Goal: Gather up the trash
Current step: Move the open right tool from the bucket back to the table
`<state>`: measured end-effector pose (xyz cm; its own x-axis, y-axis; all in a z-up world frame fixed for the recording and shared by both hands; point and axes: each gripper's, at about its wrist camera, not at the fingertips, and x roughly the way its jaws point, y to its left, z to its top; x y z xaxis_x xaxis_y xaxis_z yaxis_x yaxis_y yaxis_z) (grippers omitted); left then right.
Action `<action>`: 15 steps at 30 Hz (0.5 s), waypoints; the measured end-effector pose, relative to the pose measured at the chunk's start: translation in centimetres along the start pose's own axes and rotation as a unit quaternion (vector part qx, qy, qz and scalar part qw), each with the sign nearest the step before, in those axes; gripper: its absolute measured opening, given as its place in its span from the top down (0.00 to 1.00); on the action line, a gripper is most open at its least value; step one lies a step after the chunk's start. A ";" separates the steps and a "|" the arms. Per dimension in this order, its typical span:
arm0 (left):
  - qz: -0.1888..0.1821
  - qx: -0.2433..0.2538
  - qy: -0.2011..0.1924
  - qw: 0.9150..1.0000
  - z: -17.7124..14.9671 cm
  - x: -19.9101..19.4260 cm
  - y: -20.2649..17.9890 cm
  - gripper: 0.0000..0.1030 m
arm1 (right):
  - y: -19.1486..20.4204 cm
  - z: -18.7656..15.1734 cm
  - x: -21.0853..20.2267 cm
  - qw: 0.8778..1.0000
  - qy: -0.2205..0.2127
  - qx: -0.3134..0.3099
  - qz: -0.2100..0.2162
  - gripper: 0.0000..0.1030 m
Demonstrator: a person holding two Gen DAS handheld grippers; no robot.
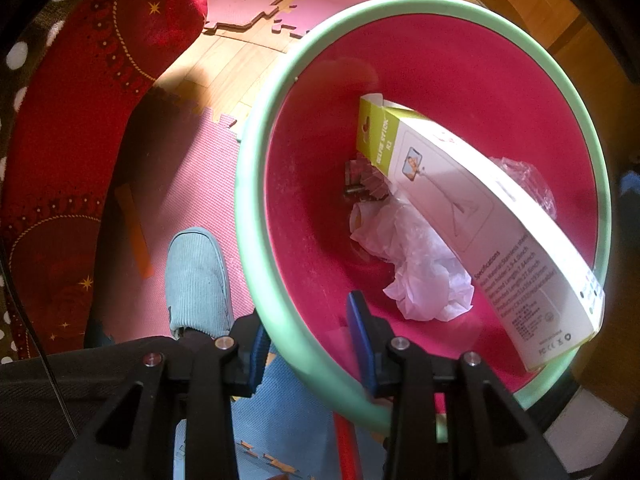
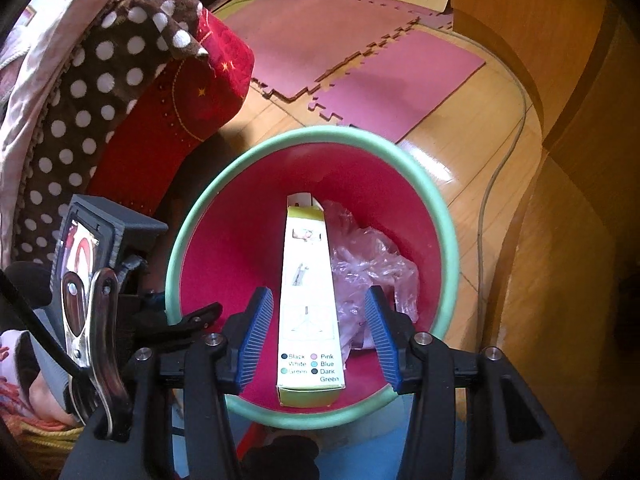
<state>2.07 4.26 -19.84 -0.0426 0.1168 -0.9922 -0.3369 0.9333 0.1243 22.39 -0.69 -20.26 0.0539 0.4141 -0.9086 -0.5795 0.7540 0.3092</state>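
A red trash bin with a mint green rim [image 1: 256, 184] [image 2: 188, 216] stands on the floor. Inside lies a long white and lime selfie-stick box [image 1: 480, 208] [image 2: 308, 288], leaning on the near rim. Crumpled white paper [image 1: 416, 264] and clear plastic wrap [image 1: 524, 180] [image 2: 372, 264] lie in the bin too. My left gripper [image 1: 312, 348] is shut on the bin's rim, one blue pad outside and one inside. My right gripper [image 2: 316, 336] is open above the bin, its pads on either side of the box and apart from it.
A red cushion [image 1: 72, 120] [image 2: 176, 120] with a brown polka-dot cloth [image 2: 92, 92] is at the left. Pink foam mats [image 2: 360, 64] lie on the wooden floor. A grey slipper [image 1: 196, 280] is beside the bin. A cable [image 2: 496, 184] runs at the right.
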 end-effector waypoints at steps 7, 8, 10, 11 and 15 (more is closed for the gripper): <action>0.000 0.000 0.000 1.000 0.0 0.0 0.0 0.64 | -0.1 0.2 -2.5 1.000 -0.019 -0.002 -0.012 0.52; 0.000 0.000 0.000 1.000 0.0 0.0 0.0 0.64 | 0.0 0.3 -2.9 1.000 -0.023 -0.003 -0.015 0.52; 0.000 0.000 0.000 1.000 0.0 0.0 0.0 0.64 | 0.1 0.3 -3.8 0.999 -0.030 -0.005 -0.020 0.52; 0.000 0.000 0.000 1.000 0.0 0.0 0.0 0.64 | 0.1 0.3 -4.3 0.999 -0.034 -0.006 -0.023 0.52; 0.000 0.000 0.000 1.000 0.0 0.0 0.0 0.64 | 0.5 0.3 -6.5 0.998 -0.050 -0.012 -0.037 0.52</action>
<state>2.08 4.23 -19.82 -0.0418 0.1166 -0.9923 -0.3373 0.9332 0.1239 22.02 -2.87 -14.11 0.1775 0.4072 -0.8959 -0.5900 0.7727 0.2343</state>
